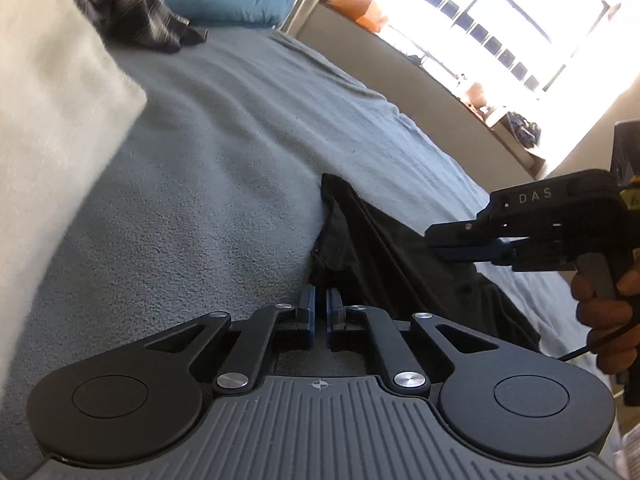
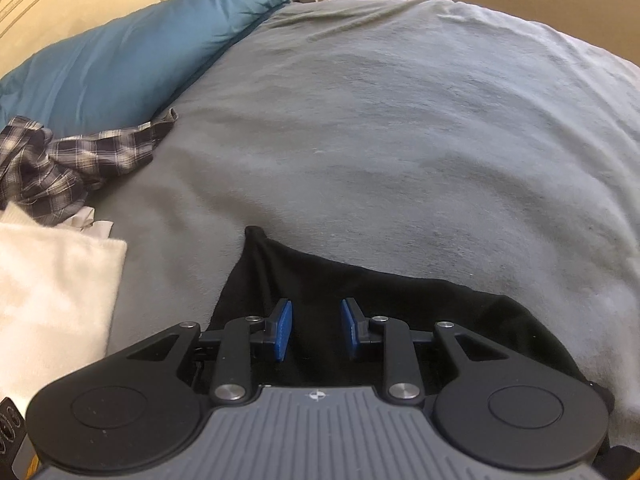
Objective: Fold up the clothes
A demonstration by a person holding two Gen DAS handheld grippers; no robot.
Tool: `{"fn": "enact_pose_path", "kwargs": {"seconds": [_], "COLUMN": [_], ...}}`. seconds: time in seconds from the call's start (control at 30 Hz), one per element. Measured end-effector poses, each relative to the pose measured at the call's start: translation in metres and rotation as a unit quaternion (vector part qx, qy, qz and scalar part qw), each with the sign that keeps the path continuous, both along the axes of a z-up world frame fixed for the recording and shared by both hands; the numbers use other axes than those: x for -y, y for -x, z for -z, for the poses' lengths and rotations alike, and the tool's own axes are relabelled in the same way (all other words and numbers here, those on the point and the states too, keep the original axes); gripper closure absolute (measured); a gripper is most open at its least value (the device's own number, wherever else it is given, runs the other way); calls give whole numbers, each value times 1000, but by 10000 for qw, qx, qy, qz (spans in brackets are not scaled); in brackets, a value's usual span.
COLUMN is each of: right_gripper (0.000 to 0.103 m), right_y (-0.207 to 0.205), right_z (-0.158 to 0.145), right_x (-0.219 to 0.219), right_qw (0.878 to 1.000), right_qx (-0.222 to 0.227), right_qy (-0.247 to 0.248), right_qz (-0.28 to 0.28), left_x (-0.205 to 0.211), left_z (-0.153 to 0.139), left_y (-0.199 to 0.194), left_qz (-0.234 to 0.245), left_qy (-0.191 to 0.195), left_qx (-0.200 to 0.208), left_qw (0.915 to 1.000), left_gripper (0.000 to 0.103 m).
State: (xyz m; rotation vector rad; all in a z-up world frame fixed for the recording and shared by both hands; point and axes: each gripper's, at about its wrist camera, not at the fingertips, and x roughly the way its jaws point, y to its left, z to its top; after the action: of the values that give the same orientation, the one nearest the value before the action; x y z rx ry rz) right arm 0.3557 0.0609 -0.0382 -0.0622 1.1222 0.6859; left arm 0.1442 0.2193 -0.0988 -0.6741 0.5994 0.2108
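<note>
**Black garment: soft, light, grab at corners**

Handling call: the black garment [image 2: 360,296] looks like thin knit, limp and light. No stiffness, so it will drape and sag from whatever point I pinch. Not fragile. Likely clings a bit to the fuzzy grey blanket [image 2: 400,140], so I'd lift rather than drag. Best holds are corners or a hem edge, one per tool, well apart, to keep the fold line taut.

Looks: plain black, matte, no print visible. One corner rises in a peak [image 1: 334,184] towards the pillow end; seams or creases run diagonally across it. Can't tell which garment type.

Where: on the blanket at the near edge of the bed, right under both tools.

Tools: my left gripper [image 1: 320,304] is clamped with black cloth bunched at its tips, so I judge it's pinching the garment edge. My right gripper [image 2: 316,320] stands part open above the cloth, pads not pressing on anything.

Nearby, untouched: plaid shirt [image 2: 60,160], white cloth [image 2: 52,280], blue pillow [image 2: 140,48].
</note>
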Motion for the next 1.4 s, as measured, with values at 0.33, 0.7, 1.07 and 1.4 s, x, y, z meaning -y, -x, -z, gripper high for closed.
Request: {"fn": "enact_pose_path", "kwargs": {"seconds": [0.33, 0.7, 1.07, 1.4], "right_gripper": [74, 74, 74, 76], "right_y": [-1, -19, -4, 59], "right_z": [3, 31, -64, 3], "right_x": [-13, -88, 30, -45], "right_qw": [9993, 9988, 9936, 9932], "right_qx": [-194, 438, -92, -1013], "right_qy": [43, -44, -925, 88], "right_qz": [-316, 230, 648, -558], "left_x": [-22, -22, -28, -11], "left_z": [5, 6, -3, -17], "left_y": [23, 30, 49, 56], "left_qz": [-296, -342, -157, 77], "left_qy": [213, 283, 433, 425], "left_qx": [-110, -124, 13, 56], "left_qw": [9993, 9989, 9989, 9991], "left_gripper": [102, 102, 102, 101]}}
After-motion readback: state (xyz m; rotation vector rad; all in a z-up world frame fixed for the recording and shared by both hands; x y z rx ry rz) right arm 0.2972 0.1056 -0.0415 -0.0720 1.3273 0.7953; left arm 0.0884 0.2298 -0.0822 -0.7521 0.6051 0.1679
